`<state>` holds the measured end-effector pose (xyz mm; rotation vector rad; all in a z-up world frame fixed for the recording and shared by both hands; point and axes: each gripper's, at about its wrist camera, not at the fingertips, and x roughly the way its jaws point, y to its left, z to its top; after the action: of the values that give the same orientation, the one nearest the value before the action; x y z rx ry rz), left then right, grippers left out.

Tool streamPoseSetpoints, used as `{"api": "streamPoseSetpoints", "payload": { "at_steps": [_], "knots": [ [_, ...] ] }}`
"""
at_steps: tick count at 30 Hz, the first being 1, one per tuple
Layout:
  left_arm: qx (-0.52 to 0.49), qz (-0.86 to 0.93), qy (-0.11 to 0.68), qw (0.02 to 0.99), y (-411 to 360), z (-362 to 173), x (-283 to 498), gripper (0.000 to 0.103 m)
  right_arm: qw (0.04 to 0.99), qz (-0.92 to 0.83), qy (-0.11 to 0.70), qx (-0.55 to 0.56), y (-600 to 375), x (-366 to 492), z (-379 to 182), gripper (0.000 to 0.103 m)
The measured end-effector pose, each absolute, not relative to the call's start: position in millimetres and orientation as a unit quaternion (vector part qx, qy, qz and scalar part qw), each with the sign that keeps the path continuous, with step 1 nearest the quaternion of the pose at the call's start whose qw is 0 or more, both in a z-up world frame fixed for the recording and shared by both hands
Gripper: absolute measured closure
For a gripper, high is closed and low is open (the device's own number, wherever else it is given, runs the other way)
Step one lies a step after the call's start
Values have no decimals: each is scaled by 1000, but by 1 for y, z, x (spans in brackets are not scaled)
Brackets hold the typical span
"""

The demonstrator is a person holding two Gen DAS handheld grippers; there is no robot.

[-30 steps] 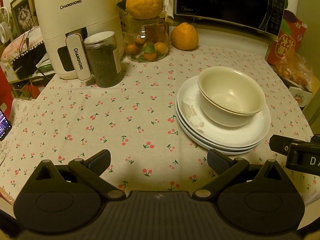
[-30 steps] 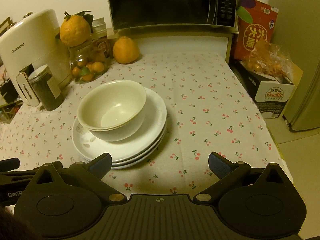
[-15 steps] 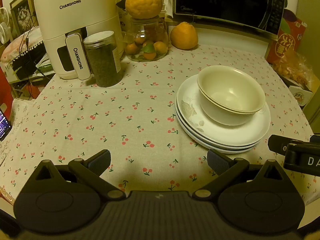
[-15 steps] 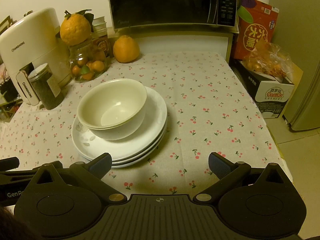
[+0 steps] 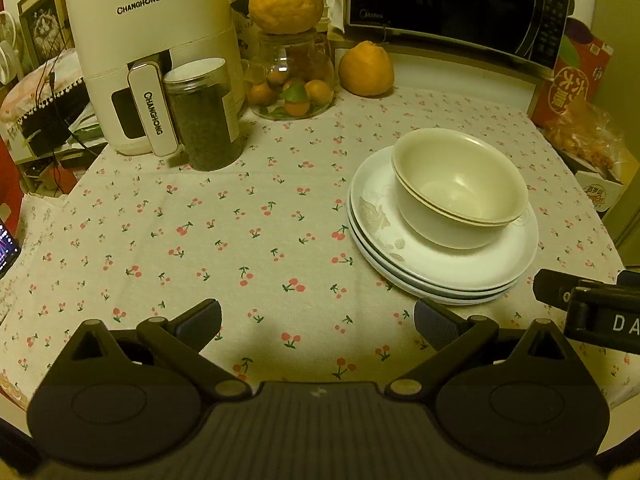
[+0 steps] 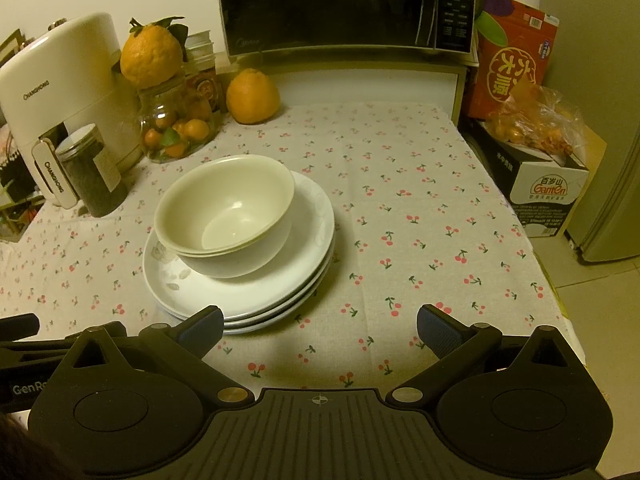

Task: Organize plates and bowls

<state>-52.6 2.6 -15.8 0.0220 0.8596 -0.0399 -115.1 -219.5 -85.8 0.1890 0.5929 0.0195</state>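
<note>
Two nested bowls (image 5: 460,188) are sitting on stacked plates (image 5: 400,256) atop the cherry-print bench (image 5: 240,220), microwave (image 5: 452,0) behind; both claws, left claw (image 5: 318,322) and right claw (image 6: 320,326), are staying wide open, empty, barely shifting.

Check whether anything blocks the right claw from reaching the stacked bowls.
Nothing visible does. The right claw, open, faces bare cherry-print tablecloth; the nested cream bowls sit atop the stacked white plates, ahead to its left.

The bowls (image 6: 224,216) and plates (image 6: 280,296) look smooth and shiny, the tablecloth (image 5: 240,240) is soft cloth, and the jar (image 5: 294,76) is clear glass
</note>
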Motion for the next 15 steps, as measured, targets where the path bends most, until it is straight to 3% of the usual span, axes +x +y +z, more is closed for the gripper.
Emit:
{"api": "streamPoseSetpoints", "payload": {
  "at_steps": [15],
  "knots": [
    [8,-21,416,909,4,-16,-54,0,951,8,294,90,-219,-115,-86,0]
  ]
}}
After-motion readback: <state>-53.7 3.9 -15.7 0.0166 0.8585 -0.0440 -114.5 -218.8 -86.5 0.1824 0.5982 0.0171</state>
